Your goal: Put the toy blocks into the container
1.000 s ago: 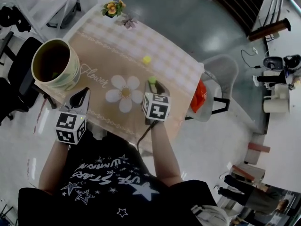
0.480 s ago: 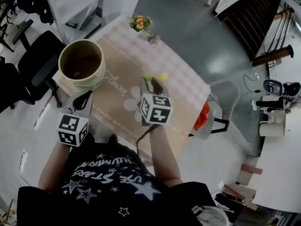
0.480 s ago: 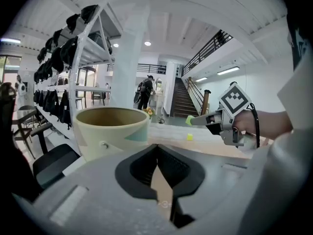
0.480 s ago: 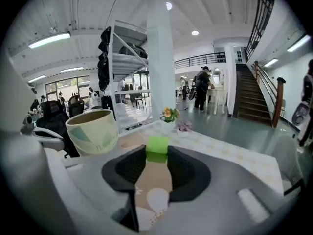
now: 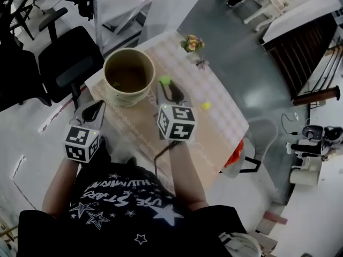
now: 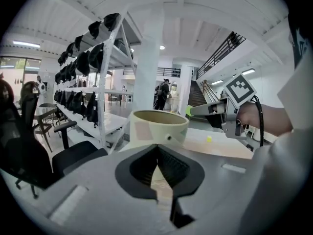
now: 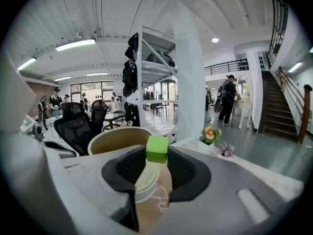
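right gripper (image 5: 167, 88) pinches a green block (image 7: 157, 149) seemingly beside the container (image 5: 126, 98); left gripper (image 6: 157, 148) closed, empty.

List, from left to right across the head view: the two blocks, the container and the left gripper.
left gripper → container → green block → yellow block

Glossy glazed container (image 5: 124, 98), matt green block (image 5: 164, 81), printed cloth tablecloth (image 5: 210, 126)

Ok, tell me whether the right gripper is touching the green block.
Touching. The right gripper view shows the green block pinched between the right gripper's jaw tips.
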A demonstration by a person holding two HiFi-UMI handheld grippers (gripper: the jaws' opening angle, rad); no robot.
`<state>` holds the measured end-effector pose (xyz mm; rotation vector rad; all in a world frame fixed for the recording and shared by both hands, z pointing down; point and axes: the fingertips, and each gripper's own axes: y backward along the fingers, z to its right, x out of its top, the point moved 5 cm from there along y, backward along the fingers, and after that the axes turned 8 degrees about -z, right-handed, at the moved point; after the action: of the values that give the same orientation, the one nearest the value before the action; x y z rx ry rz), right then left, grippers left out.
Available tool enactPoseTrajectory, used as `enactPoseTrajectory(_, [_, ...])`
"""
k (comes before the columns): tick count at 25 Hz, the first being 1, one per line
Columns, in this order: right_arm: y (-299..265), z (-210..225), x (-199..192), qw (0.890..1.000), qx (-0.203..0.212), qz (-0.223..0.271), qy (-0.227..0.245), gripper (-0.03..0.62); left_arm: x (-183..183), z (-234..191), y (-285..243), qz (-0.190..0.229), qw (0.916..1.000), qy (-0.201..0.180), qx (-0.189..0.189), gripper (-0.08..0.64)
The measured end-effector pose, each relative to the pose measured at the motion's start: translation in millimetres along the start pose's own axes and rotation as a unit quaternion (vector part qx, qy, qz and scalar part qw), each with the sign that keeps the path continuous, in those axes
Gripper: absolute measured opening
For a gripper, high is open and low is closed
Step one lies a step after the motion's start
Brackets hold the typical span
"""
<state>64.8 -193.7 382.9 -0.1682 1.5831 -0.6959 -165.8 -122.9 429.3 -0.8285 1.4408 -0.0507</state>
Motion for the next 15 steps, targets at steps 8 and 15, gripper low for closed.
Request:
enactPoseTrajectory(8, [-30, -46, 31, 0.999, 0.039, 0.002, 0.037, 0.140, -2, -59, 14, 0.009, 0.9988, 0.035, 0.032, 0.010])
enactPoseTrajectory(15, [-39, -55, 29, 0.999, 0.021, 0.002, 0.035, 0.143, -3, -76, 7, 0.009, 0.9990, 0.039, 0.017, 0.009])
